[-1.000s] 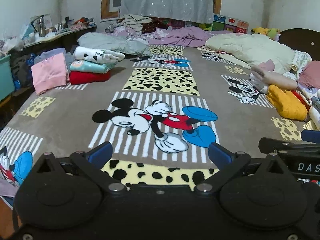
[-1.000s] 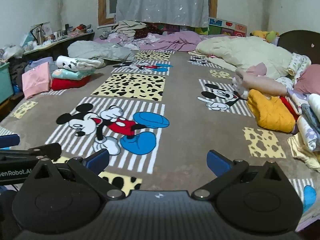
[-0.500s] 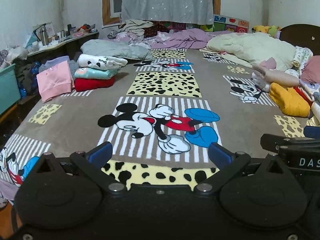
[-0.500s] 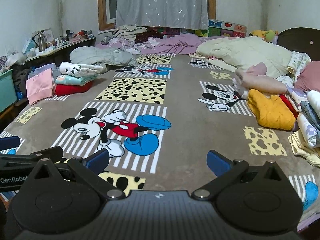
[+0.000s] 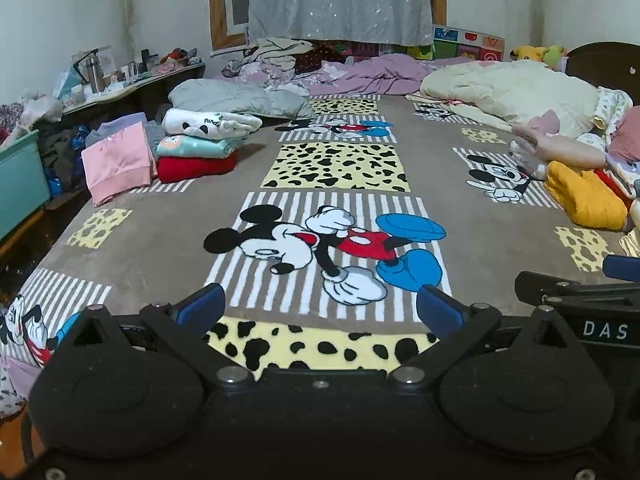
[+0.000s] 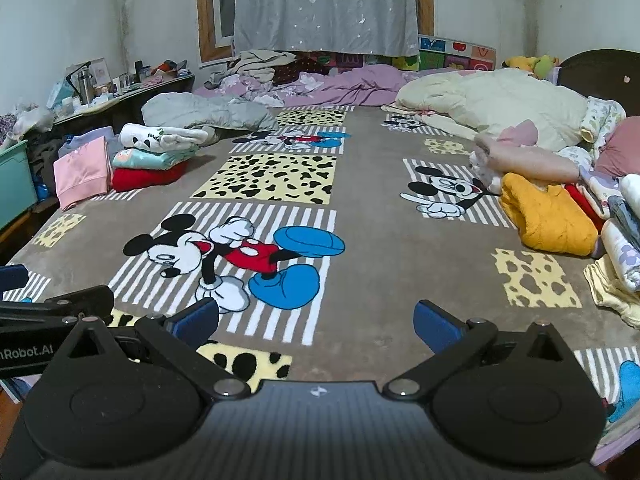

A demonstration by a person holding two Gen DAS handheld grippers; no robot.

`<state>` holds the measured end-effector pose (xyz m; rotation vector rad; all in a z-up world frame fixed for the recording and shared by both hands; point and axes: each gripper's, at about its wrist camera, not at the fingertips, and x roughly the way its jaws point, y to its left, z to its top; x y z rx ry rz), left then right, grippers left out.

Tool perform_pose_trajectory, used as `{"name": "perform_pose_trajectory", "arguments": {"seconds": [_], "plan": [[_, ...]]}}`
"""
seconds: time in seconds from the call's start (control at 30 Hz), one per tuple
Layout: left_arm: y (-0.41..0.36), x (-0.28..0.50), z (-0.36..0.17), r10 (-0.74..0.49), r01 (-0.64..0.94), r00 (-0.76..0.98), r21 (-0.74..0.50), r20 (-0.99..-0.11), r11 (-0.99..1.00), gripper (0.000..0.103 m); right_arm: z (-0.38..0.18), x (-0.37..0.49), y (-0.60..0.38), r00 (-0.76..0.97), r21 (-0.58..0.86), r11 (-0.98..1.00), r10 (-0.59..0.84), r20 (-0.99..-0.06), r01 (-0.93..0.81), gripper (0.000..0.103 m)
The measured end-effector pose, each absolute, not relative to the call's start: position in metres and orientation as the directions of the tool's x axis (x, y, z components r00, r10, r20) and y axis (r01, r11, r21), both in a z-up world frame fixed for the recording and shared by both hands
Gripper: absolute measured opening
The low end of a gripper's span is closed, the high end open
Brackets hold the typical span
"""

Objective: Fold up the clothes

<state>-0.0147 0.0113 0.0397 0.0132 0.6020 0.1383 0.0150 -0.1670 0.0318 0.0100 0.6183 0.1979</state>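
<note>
My left gripper [image 5: 320, 306] is open and empty, low over the near edge of a bed covered by a brown Mickey Mouse blanket [image 5: 160, 240]. My right gripper [image 6: 316, 318] is open and empty beside it, to its right. A stack of folded clothes [image 5: 200, 144], white on teal on red, sits at the far left, with a folded pink garment [image 5: 118, 162] next to it. A heap of unfolded clothes lies at the right edge, with a yellow garment [image 6: 548, 216] in front. Both lie well ahead of the grippers.
A cream duvet [image 6: 500, 108] and a purple quilt [image 5: 360, 76] are bunched at the far end under a grey curtain [image 5: 340, 0]. A grey bundle [image 5: 232, 98] lies behind the folded stack. A cluttered shelf [image 5: 120, 80] and a teal bin [image 5: 20, 184] stand to the left of the bed.
Both grippers have risen and tilted up slightly, so the bed sits lower in both views. Both stay open. Nothing on the bed has moved.
</note>
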Motion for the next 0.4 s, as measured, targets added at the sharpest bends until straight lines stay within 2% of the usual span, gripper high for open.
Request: {"name": "perform_pose_trajectory", "arguments": {"seconds": [0.4], "plan": [[0.002,-0.005,0.032,0.141,-0.116,0.811,0.08,-0.567,0.99,0.103,0.029,0.019,-0.178,0.792,0.106,0.98,0.199,-0.577,-0.168,0.103]]}}
